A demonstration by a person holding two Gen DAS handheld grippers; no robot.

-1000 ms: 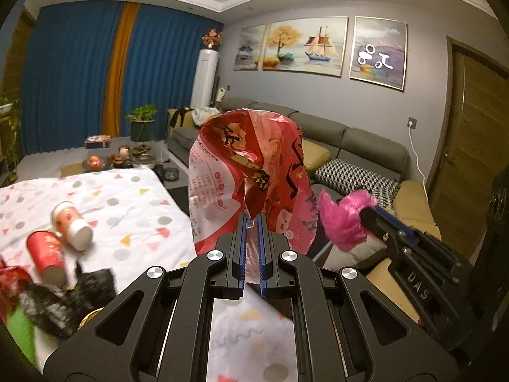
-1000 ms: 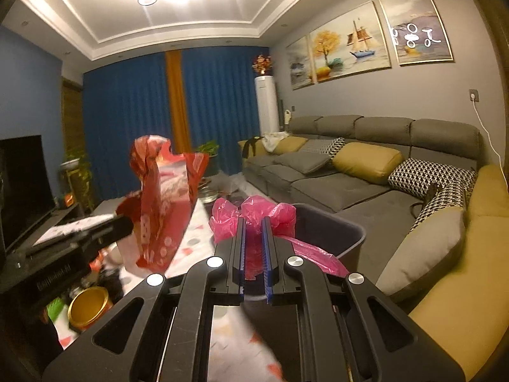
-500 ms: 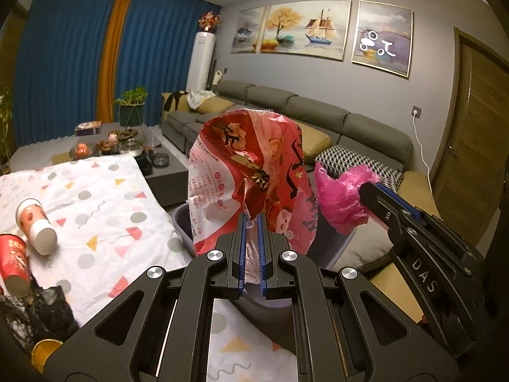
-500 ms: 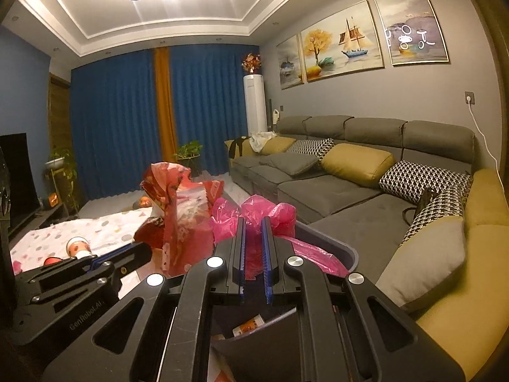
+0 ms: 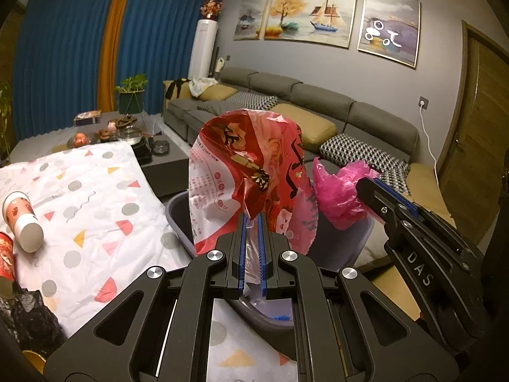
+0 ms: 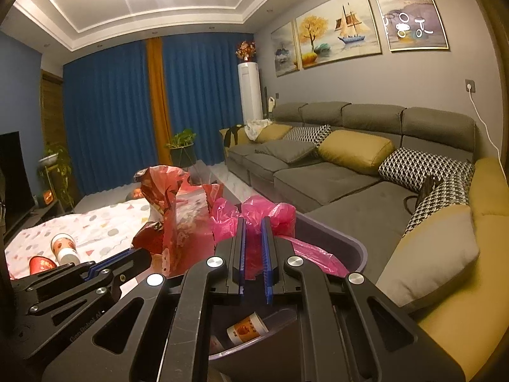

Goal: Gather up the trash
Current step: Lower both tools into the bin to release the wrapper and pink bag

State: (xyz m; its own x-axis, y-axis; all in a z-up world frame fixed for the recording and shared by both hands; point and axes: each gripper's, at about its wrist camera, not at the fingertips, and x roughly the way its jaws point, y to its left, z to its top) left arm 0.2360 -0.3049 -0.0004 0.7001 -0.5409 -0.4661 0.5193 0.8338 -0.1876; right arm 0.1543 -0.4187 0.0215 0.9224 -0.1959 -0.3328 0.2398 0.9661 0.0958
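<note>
A left gripper (image 5: 252, 222) clamps a red printed snack bag (image 5: 248, 175) above a grey bin (image 5: 183, 219), while the right gripper (image 5: 366, 184), reaching in from the right, pinches a pink plastic bag (image 5: 337, 191) just beside it. Far left, a paper cup (image 5: 24, 219) lies tipped on a patterned tablecloth (image 5: 95, 197).

a home living room: grey sectional sofa (image 6: 334, 172), blue curtains (image 6: 108, 121), framed paintings (image 5: 299, 16)
</note>
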